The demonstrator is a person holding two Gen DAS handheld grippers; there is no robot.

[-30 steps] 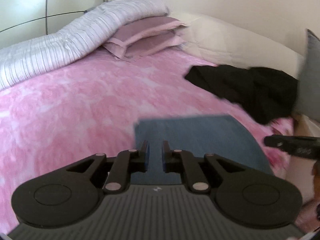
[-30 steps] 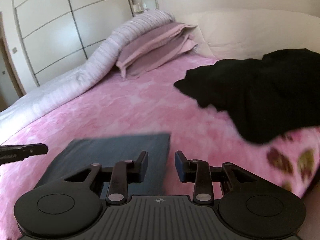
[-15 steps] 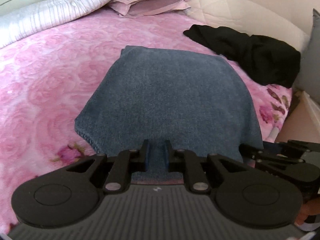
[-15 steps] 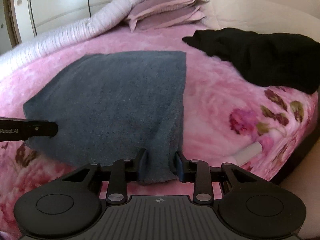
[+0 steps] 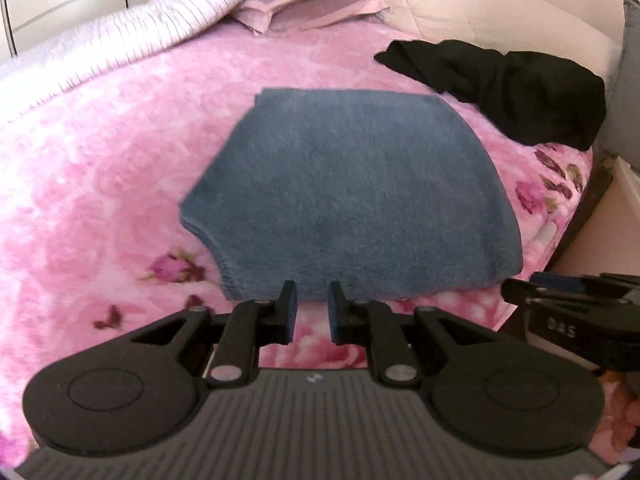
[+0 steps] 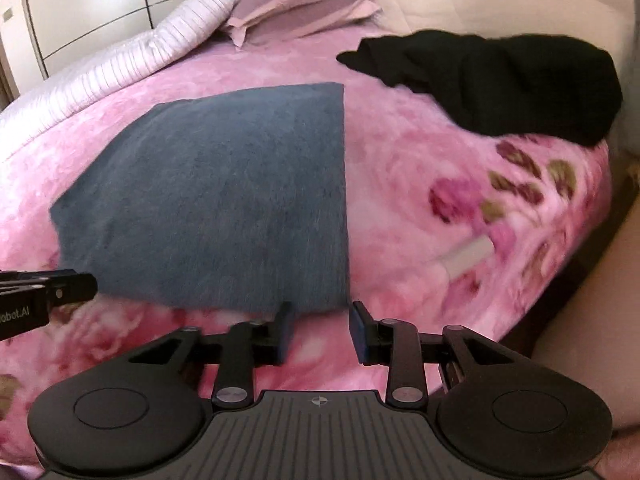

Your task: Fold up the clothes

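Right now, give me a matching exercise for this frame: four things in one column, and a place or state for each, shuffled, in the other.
Things:
1. blue garment
2. black garment
3. pillows
4. left gripper

Places or states:
A. crumpled, near the bed's far right edge
B. stacked at the head of the bed
C. open, empty, just short of the blue garment's near edge
D. folded flat mid-bed

Pairs: 1-D, 2-A, 3-B, 4-C
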